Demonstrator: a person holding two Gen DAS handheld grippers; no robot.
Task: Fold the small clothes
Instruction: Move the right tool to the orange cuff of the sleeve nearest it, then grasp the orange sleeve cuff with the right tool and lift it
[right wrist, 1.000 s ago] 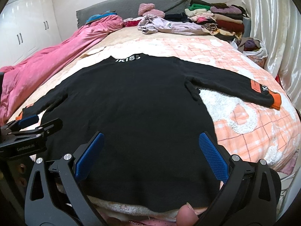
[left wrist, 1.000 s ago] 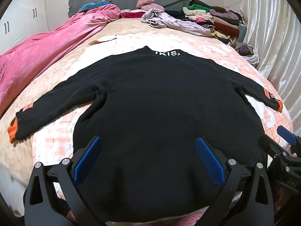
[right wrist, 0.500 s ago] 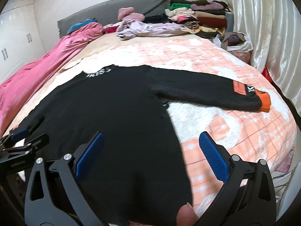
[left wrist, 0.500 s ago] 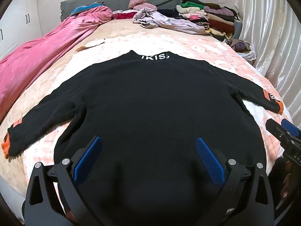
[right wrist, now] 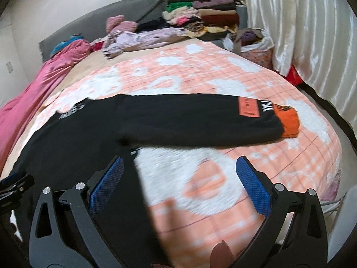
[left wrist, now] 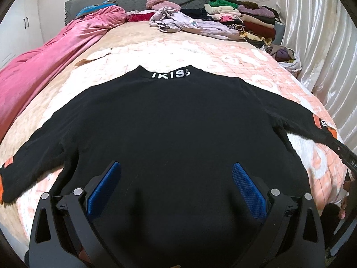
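Note:
A black sweater (left wrist: 174,129) with white letters at the collar lies flat on the bed, both sleeves spread out. My left gripper (left wrist: 176,185) hovers open above its lower body, nothing between the blue pads. In the right wrist view the sweater's right sleeve (right wrist: 200,120) stretches across to an orange cuff (right wrist: 289,120). My right gripper (right wrist: 180,183) is open over the blanket just below that sleeve, its left pad above the sweater's side edge. The right gripper's arm also shows at the right edge of the left wrist view.
A pink-and-white checked blanket (right wrist: 200,78) covers the bed. A pink quilt (left wrist: 44,67) lies along the left side. Loose lilac clothes (left wrist: 189,22) and a stack of folded clothes (left wrist: 245,17) sit by the grey headboard. A white curtain (right wrist: 312,33) hangs on the right.
My right gripper has swung to the right, from over the sweater's body toward the right sleeve and orange cuff. The left gripper shifted slightly right and stays open over the body.

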